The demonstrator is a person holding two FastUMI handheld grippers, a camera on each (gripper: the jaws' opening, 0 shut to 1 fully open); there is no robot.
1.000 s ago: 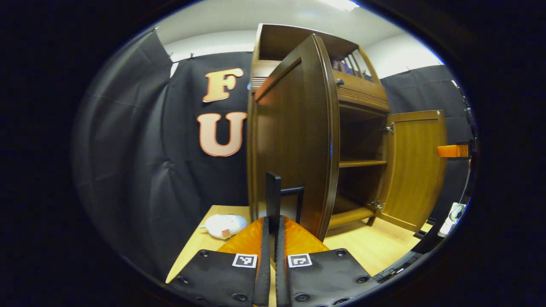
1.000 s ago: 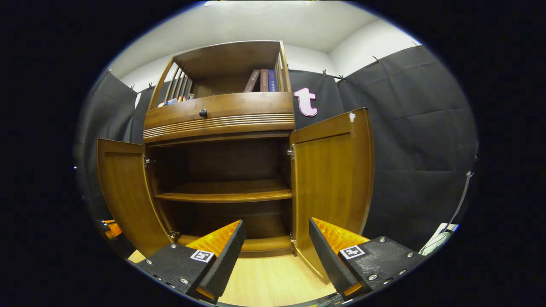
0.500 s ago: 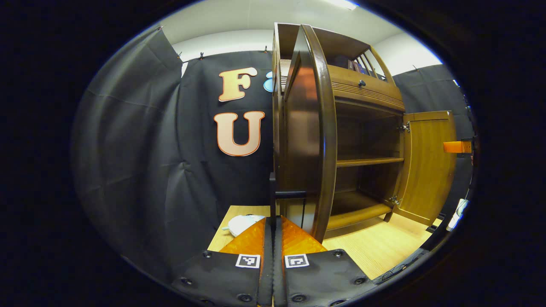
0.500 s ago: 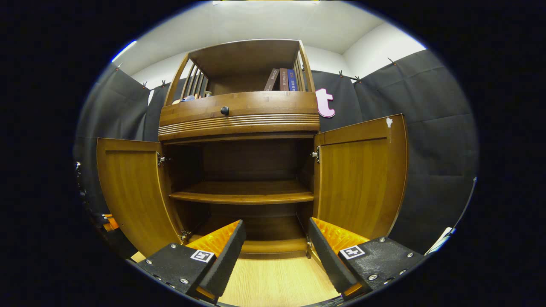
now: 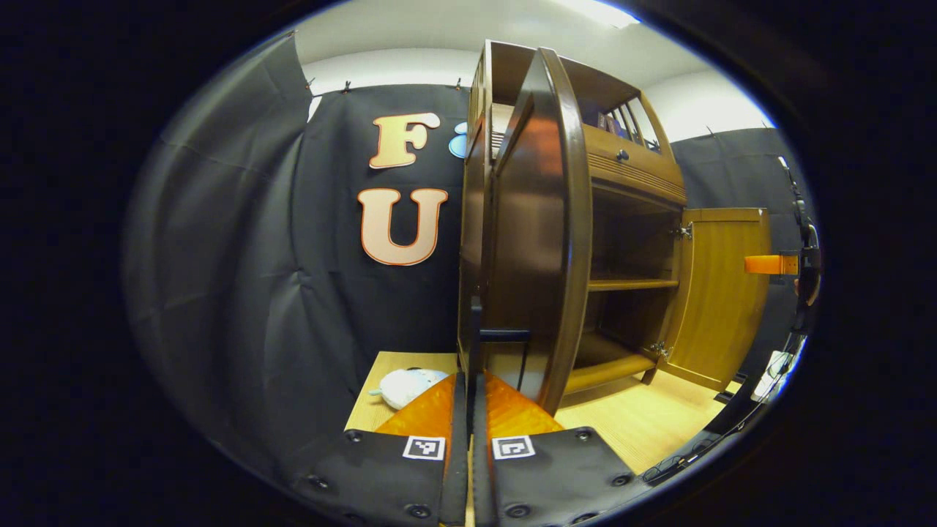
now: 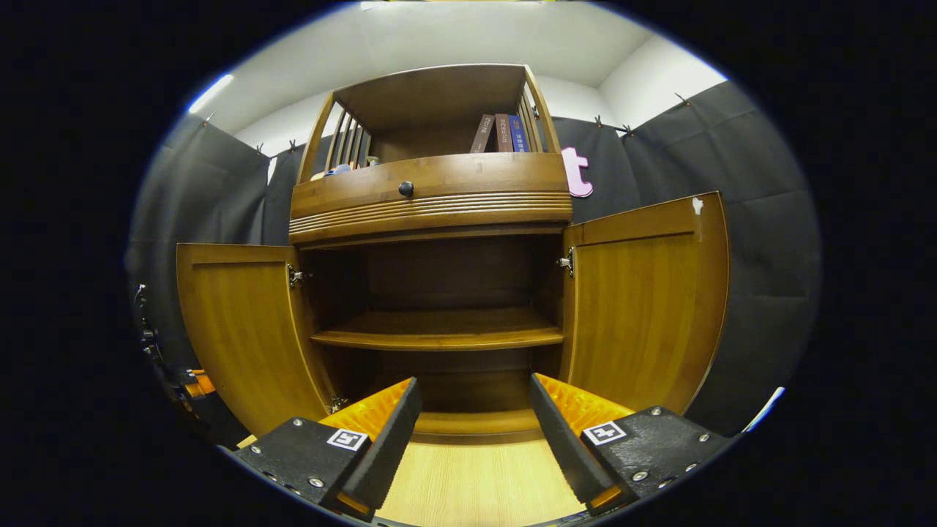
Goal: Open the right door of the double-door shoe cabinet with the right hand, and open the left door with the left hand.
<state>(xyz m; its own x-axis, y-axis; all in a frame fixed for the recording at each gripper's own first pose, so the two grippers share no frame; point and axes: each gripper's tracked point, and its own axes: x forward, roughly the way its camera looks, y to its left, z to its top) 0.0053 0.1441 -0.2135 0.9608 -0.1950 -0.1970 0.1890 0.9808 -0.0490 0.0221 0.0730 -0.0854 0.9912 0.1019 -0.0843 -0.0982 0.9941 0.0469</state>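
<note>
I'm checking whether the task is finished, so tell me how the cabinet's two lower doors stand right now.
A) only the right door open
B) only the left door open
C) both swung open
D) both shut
C: in the right gripper view the left door and the right door both stand swung out from the cabinet, baring its middle shelf.

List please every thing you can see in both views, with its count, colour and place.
Shoe cabinet: one, brown wood, centre.
Left door: one, brown, swung open.
Right door: one, brown, swung open.
Door handle: one, dark, on the left door's outer face.
Drawer knob: one, black, above the doors.
Books: several, top shelf.
Soft toy: one, white, on the floor left of the cabinet.
Left tool: shut on the door handle.
Right tool: open, before the cabinet.
</note>
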